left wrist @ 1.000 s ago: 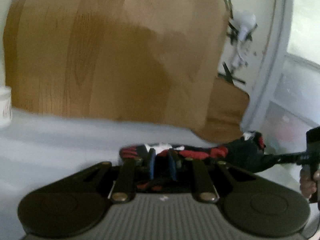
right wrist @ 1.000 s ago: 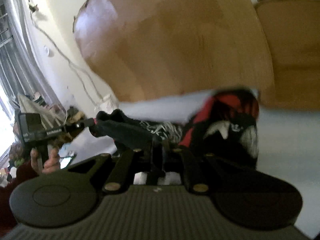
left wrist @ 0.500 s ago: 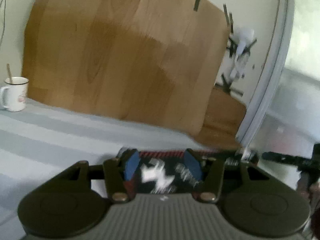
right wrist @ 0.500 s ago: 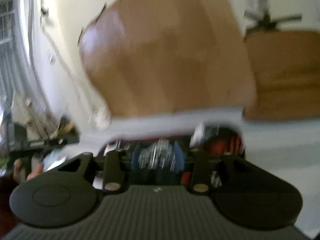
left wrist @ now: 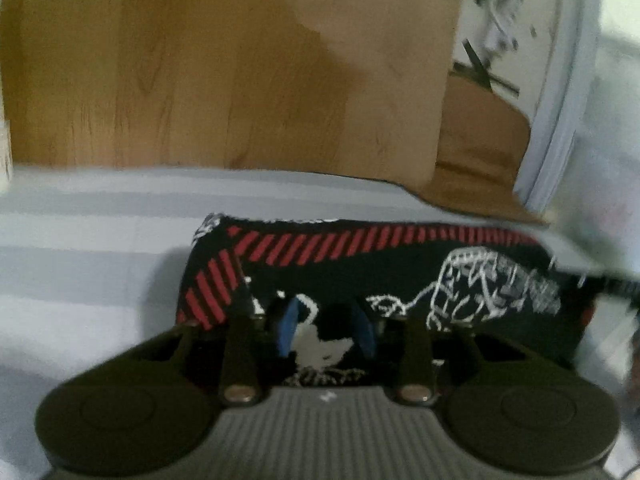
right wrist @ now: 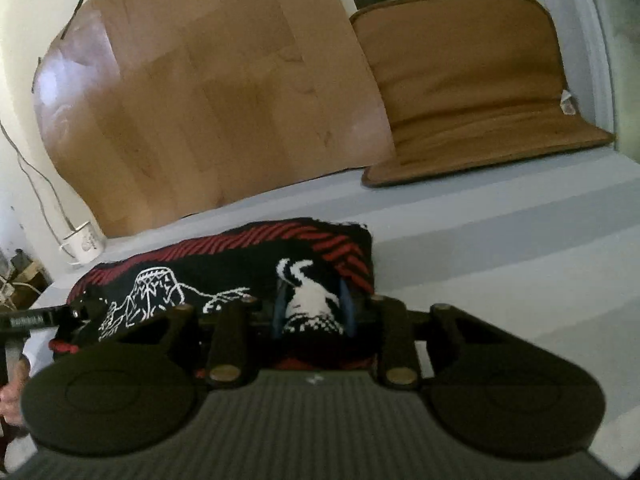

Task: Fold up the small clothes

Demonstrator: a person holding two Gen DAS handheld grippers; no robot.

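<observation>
Left hand-held gripper (left wrist: 325, 330): jaws closing, narrow gap, blue pads straddling the near edge of the knit garment (left wrist: 400, 276); pad contact w/ fabric cannot be confirmed. Right hand-held gripper (right wrist: 313, 312): same state, jaws closing over the garment's other end. Garment: black knit w/ red stripes and white pattern, lying folded on the grey striped worktop (right wrist: 500, 248). Long axis runs across both views, from one gripper to the other. Mug (right wrist: 83, 243) near wood-grain panel (right wrist: 208, 92); its print is unreadable.
</observation>
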